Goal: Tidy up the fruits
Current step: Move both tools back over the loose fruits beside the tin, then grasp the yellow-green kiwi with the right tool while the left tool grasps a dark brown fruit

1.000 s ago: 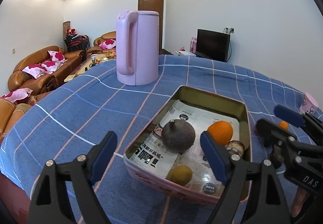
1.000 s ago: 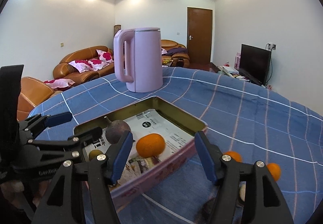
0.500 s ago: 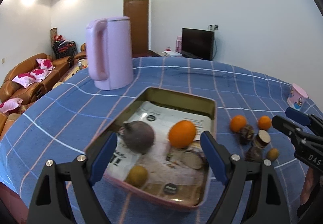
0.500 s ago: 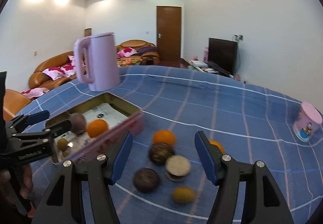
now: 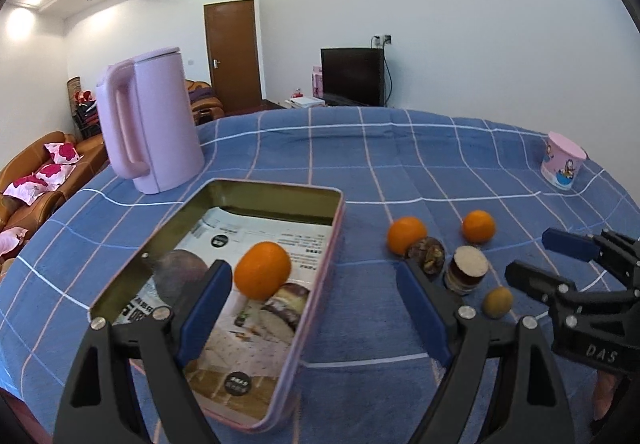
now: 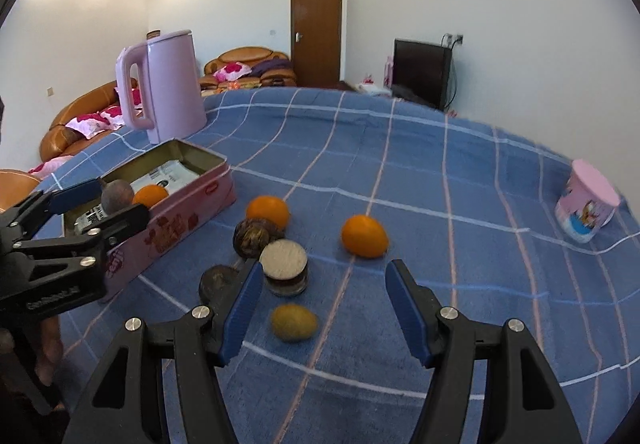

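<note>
- Fruits lie in two groups: an orange (image 5: 262, 270) and a dark round fruit (image 6: 117, 194) sit inside the pink tin (image 5: 320, 286), on its printed paper lining; two more oranges (image 6: 364, 236), dark wrinkled ones (image 6: 251, 237), a cut piece with a pale flat top (image 6: 284, 266) and a small yellow-green fruit (image 6: 294, 322) rest loose on the surface (image 6: 440, 204) beside it.
- Right claw (image 6: 320, 310) hangs open and empty just over the yellow-green fruit; left claw (image 5: 314, 308) is open, empty, over the tin's edge.
- Probably best: lower squarely around the small fruit and close gently, since smooth round skins may roll on the checked cloth.
- Tin walls look rigid and thin.
</note>
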A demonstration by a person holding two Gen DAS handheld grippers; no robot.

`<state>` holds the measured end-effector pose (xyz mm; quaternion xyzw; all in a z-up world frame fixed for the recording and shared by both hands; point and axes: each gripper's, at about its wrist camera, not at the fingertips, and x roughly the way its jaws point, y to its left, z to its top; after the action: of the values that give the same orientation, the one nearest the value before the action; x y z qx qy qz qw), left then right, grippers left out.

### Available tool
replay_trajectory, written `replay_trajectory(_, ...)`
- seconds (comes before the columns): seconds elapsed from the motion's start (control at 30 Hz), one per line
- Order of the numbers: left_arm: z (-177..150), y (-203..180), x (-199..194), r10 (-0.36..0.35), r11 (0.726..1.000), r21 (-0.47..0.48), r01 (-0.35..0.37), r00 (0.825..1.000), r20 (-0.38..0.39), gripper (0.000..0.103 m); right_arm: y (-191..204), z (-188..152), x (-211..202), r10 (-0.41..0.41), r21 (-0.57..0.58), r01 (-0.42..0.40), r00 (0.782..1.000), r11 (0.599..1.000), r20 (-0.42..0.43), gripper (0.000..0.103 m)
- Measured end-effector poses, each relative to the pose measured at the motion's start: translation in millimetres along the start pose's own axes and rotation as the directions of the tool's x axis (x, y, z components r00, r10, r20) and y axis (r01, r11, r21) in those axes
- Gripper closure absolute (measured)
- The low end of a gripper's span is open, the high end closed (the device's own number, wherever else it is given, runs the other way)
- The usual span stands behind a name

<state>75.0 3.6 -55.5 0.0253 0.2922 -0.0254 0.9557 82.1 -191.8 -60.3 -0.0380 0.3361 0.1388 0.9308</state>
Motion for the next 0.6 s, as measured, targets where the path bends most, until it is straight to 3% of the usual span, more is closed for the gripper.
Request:
replay_trajectory(0.27,-0.4,-10.7,6.7,-0.004,1.0,0.025,0.004,1.0,-0.014,0.016,10.8,-10.6,16.7,0.041,-0.039,-0.045,0.995,0.998,-0.087,0.039)
replay_trajectory(0.33,-0.5,-12.2,8.4,-0.006,1.0,0.026,0.006,1.0,-0.02,0.016,10.9,-12.6,20.5,0.055,-0.038,-0.059,0.993,0.998,-0.108,0.051)
replay_trajectory(0.47,-0.9,-16.1,9.1,-0.014,0.999,0.033,0.015,1.0,-0.026,0.016,9.3,-13.1,24.2,0.077,-0.029,-0.082,0.988,0.996,-0.13,0.056)
replay_trajectory(0.6,-1.9,-19.8,7.9,-0.025,0.999,0.044,0.026,0.999,-0.027,0.016,12.0,-14.9,30.4,0.089,-0.041,-0.097,0.982,0.994,-0.166,0.071)
